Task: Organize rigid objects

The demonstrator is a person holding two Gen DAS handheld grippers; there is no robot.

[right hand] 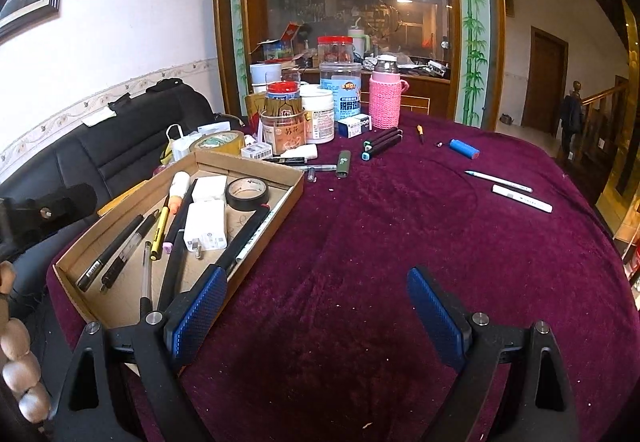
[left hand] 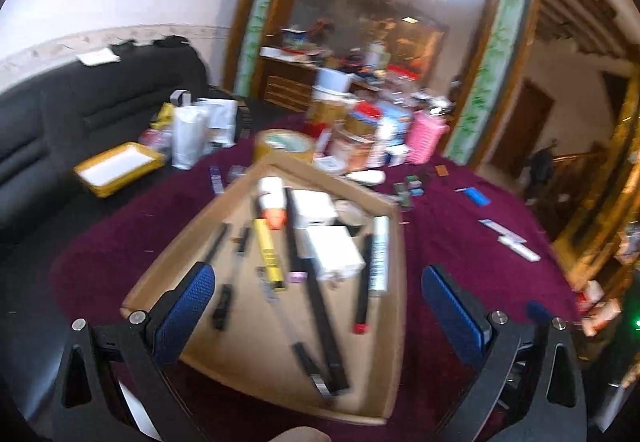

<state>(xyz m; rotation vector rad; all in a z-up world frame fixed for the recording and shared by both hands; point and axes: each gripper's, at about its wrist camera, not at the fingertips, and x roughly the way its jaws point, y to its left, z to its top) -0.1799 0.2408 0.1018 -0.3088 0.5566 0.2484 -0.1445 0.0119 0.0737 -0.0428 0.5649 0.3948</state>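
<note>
A shallow cardboard tray (right hand: 294, 184) on the maroon tablecloth holds several pens, a yellow marker (right hand: 159, 232), two white chargers (right hand: 206, 228) and a black tape roll (right hand: 247, 193). In the left wrist view the same tray (left hand: 394, 238) lies right under my open, empty left gripper (left hand: 316, 306). My right gripper (right hand: 316, 306) is open and empty over bare cloth, right of the tray. Loose on the cloth are two white pens (right hand: 520, 198), a blue lighter (right hand: 464, 149), a green case (right hand: 343, 163) and black markers (right hand: 382, 142).
Jars, a pink knit-covered bottle (right hand: 385, 94) and a brown tape roll (right hand: 218, 142) crowd the table's far side. A black sofa (right hand: 100, 146) stands left of the table. A mirror cabinet stands behind it. A yellow box lid (left hand: 118, 166) lies on the sofa.
</note>
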